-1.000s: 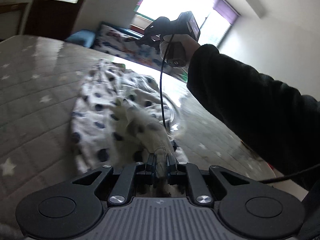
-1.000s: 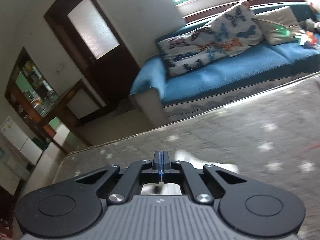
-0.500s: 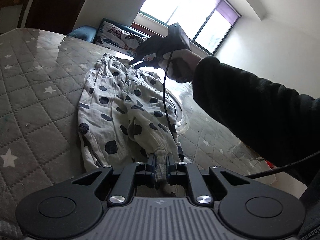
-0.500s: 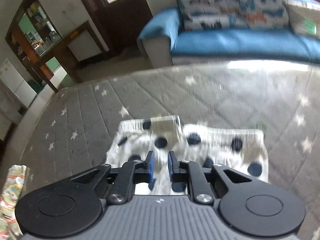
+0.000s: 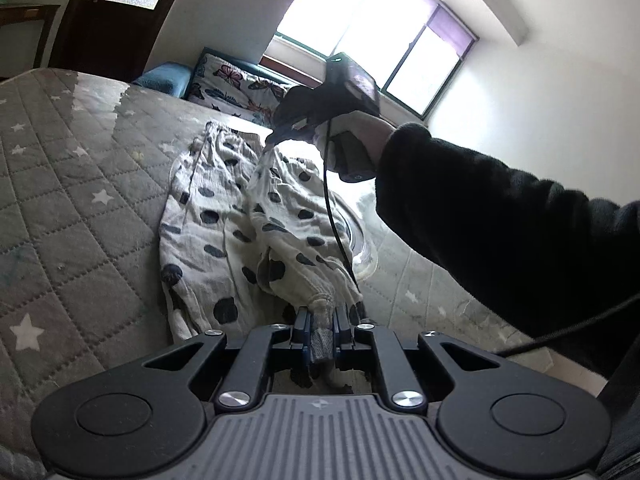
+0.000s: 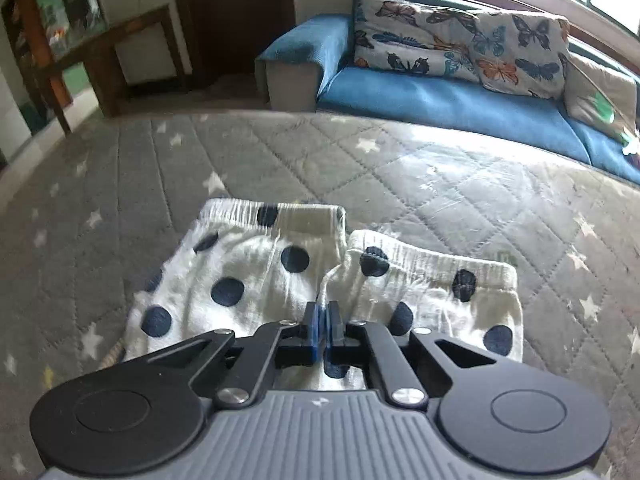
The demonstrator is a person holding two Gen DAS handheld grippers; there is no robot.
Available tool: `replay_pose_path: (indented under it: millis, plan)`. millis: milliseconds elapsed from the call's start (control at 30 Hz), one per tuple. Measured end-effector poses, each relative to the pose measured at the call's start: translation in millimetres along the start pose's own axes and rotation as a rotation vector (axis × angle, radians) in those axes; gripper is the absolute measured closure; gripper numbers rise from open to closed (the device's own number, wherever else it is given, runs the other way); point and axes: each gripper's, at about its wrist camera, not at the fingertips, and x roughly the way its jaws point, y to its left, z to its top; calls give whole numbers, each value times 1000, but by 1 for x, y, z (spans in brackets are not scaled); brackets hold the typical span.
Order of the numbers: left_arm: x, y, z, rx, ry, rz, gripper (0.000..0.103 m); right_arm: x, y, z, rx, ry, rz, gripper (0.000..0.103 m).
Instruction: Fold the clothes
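White trousers with dark blue dots [image 5: 224, 216] lie lengthwise on a grey quilted mattress [image 5: 60, 184]. My left gripper [image 5: 322, 316] is shut on a bunched leg cuff [image 5: 320, 304] at the near end. My right gripper [image 5: 276, 138], held in a dark-sleeved arm, pinches the waist end and lifts it a little at the far end. In the right wrist view the right gripper [image 6: 323, 312] is shut on the fabric between the two waistband halves [image 6: 432, 268], which lie flat on the mattress [image 6: 480, 200].
A blue sofa [image 6: 440, 96] with butterfly cushions [image 6: 460, 52] stands past the mattress's far edge. A dark door [image 5: 116, 20] and a wooden table [image 6: 100, 48] are at the left. A clear plastic sheet [image 5: 360, 248] lies right of the trousers.
The trousers went from a lifted bunch to stretched out lengthwise on the mattress. The right gripper came down to the waist end and closed on the fabric.
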Motion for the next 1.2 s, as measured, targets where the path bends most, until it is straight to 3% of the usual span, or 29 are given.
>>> replay_pose_path:
  millis: [200, 300, 433, 467, 567, 833, 933, 1000, 1100, 1200]
  plan:
    - [-9, 6, 5, -15, -39, 39, 91, -33, 3, 31, 95, -144, 75, 101]
    - [-12, 13, 7, -36, -51, 69, 91, -31, 19, 40, 97, -170, 120, 101]
    - [-8, 25, 3, -77, -5, 94, 91, -4, 48, 36, 72, -147, 187, 98]
    - [-9, 27, 2, -80, -4, 94, 91, 1, 47, 34, 76, -130, 216, 93]
    - [-12, 31, 1, -93, -6, 85, 91, 10, 40, 30, 86, -87, 298, 91]
    - [-11, 28, 1, -69, -9, 86, 90, -6, -12, 38, 113, -49, 237, 89]
    - [-12, 28, 0, -73, -9, 96, 90, 5, -2, 36, 120, -40, 255, 77]
    - [-14, 29, -1, -78, -8, 100, 90, 15, 10, 33, 128, -30, 277, 76]
    - [-14, 29, -1, -75, -6, 100, 90, 35, 31, 27, 95, -14, 210, 73]
    - [-14, 30, -1, -73, -8, 94, 90, 45, 46, 19, 55, -32, 121, 78]
